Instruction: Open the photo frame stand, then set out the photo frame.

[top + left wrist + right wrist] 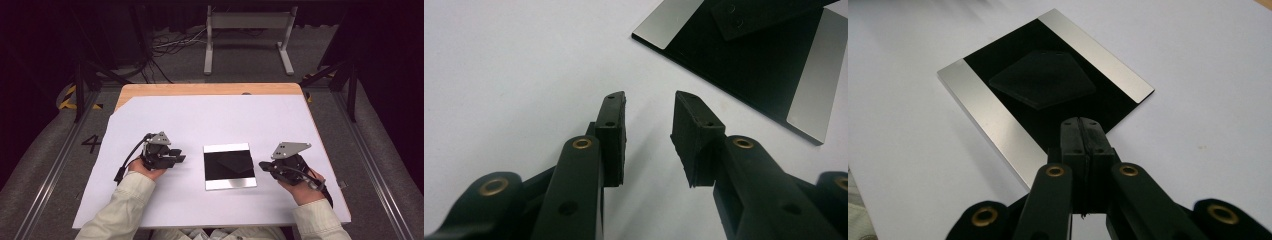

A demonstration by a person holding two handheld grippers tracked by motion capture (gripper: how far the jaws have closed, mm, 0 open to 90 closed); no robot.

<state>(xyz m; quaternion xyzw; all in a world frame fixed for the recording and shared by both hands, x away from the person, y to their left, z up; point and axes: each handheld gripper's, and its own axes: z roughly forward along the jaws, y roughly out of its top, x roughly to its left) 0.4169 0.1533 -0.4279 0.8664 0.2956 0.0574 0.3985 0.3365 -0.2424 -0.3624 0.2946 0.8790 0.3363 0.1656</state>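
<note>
A square plate [227,148], black with a silver strip along two opposite edges, lies flat in the middle of the white sheet. A thin black five-sided piece [235,162] rests on its dark middle; the right gripper view shows the piece [1043,80] clearly. My left gripper [179,159] sits left of the plate, jaws open with nothing between them, and its fingertips [611,107] hover over bare sheet, the plate [809,85] beyond to the right. My right gripper [262,165] is at the plate's right edge, shut and empty, its tip [1081,122] just over the plate's near corner [998,120].
The white sheet [210,120] covers most of a wooden tabletop [200,89]. Behind the table stand a metal frame [247,35] and loose cables [170,45] on the floor. Rails run along both sides of the table.
</note>
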